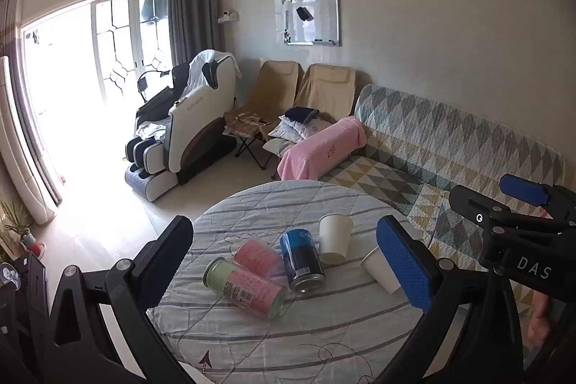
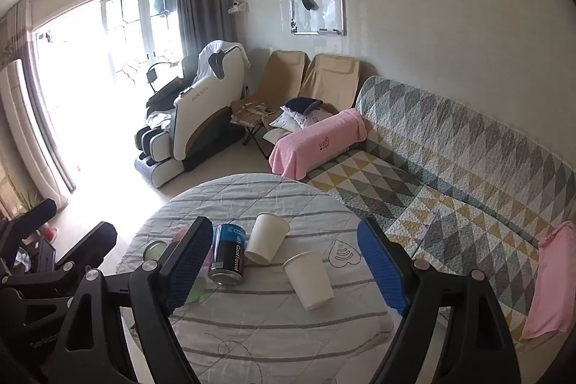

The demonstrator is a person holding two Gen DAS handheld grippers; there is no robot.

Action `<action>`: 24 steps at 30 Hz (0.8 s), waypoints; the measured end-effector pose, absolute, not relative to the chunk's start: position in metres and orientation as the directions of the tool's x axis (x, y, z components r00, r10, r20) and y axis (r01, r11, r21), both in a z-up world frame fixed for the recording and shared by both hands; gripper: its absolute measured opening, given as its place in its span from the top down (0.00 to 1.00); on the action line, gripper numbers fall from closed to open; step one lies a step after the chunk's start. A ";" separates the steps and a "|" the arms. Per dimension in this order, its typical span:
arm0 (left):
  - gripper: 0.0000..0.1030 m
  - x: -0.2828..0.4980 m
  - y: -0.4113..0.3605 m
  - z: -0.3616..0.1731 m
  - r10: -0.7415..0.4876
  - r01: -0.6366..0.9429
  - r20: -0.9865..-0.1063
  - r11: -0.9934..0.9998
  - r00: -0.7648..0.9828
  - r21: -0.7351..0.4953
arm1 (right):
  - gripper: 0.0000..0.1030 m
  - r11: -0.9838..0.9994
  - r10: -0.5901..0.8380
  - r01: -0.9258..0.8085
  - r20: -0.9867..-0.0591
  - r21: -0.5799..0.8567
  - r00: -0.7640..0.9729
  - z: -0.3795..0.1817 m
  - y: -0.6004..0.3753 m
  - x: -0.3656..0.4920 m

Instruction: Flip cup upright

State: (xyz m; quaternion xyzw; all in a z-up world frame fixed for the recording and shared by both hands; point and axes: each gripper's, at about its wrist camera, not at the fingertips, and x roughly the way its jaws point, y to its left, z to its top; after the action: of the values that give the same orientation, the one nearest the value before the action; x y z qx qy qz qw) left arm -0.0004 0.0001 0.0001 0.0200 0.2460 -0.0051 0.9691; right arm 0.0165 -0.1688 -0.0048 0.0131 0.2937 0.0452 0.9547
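Cup (image 2: 309, 279), white paper, lying sideways near counter (image 2: 252, 330) centre: light, crushable; I'd grip mid-wall gently. Both my jaws gape, empty.

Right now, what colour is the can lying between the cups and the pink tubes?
Blue and black can, clearest in the right wrist view.

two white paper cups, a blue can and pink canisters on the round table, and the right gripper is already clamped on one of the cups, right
Not quite. The right gripper is open and holds nothing; the right wrist view shows its jaws spread wide above the table, clear of both white paper cups. The rest stands: the blue can and the pink canisters lie there too.
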 end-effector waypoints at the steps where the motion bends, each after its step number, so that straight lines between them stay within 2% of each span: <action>1: 0.00 0.000 0.000 0.000 0.000 0.021 -0.482 0.999 0.876 0.038 | 0.19 0.996 0.093 -0.079 -0.558 0.050 0.825 -0.005 -0.169 0.017; 24: 0.00 0.000 0.000 0.001 -0.003 0.020 -0.493 0.999 0.870 0.030 | 0.19 0.995 0.091 -0.092 -0.569 0.027 0.817 -0.006 -0.163 0.021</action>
State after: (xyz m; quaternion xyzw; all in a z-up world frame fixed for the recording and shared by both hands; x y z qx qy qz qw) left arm -0.0004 -0.0001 0.0005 0.0171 0.2546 -0.0059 0.9669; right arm 0.0214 -0.1630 -0.0062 -0.0008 0.2986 0.0480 0.9532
